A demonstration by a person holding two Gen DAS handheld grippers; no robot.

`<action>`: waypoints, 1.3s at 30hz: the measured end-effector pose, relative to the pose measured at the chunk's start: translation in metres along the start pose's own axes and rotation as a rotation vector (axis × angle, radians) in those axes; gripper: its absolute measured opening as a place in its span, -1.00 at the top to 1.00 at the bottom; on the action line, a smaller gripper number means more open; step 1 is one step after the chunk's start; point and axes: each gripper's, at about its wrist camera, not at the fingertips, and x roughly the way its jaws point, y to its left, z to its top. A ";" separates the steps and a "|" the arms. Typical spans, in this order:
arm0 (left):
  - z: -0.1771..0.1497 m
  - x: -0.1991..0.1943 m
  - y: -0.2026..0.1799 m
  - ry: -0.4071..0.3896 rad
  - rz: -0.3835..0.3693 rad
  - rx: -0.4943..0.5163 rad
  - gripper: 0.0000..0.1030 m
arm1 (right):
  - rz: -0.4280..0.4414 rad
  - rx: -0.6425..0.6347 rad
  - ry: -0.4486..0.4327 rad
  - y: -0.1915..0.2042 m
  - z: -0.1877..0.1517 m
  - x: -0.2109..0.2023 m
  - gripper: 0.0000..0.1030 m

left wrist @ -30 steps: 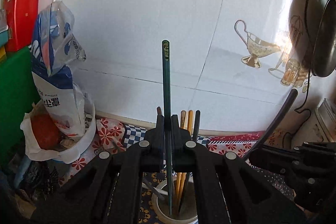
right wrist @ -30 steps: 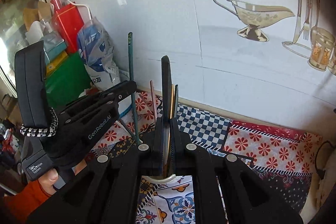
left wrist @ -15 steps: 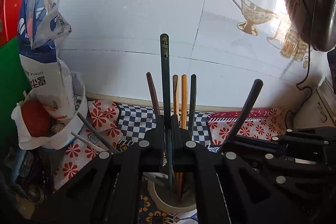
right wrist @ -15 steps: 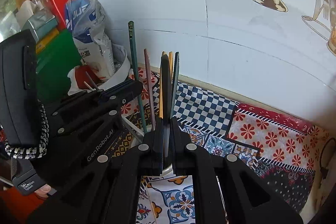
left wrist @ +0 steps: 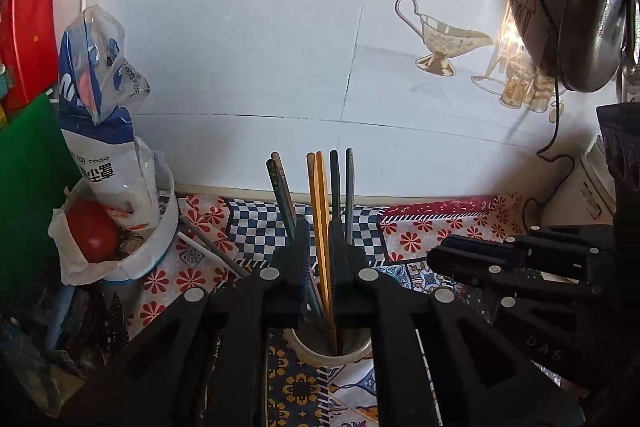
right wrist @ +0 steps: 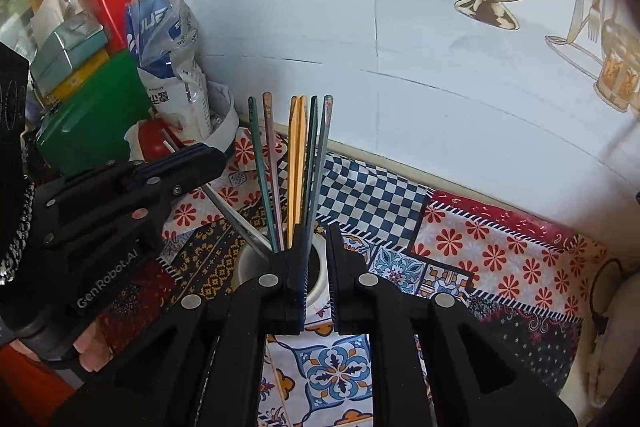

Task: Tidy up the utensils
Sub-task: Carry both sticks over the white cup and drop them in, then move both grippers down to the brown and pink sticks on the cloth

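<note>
The chopsticks (right wrist: 298, 163) are seen standing upright in the white cup (right wrist: 248, 263) on the patterned cloth (right wrist: 496, 251), fanned slightly, with 2 more sticks (left wrist: 212, 247) lying on the cloth to the left of the cup, near the white bowl (left wrist: 160, 247). The left gripper (left wrist: 318, 267) and the right gripper (right wrist: 316, 267) are both parted just above the cup and nothing is held in either. The sticks are judged light, stiff, thin and rather slick, so a firm pinch near mid-shaft is advised, while the cup is judged easily tipped if the bundle is nudged sideways.
</note>
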 end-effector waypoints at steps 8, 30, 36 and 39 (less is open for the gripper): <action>-0.007 -0.020 -0.022 0.015 -0.046 0.058 0.38 | -0.084 0.020 -0.053 -0.012 -0.017 -0.036 0.52; -0.107 0.064 -0.141 0.415 -0.238 0.286 0.10 | -0.269 0.262 0.154 -0.101 -0.154 -0.046 0.44; -0.143 0.094 -0.154 0.549 -0.279 0.310 0.29 | -0.240 0.321 0.244 -0.107 -0.193 -0.027 0.44; -0.157 0.104 -0.159 0.609 -0.311 0.306 0.50 | -0.205 0.339 0.267 -0.103 -0.208 -0.020 0.44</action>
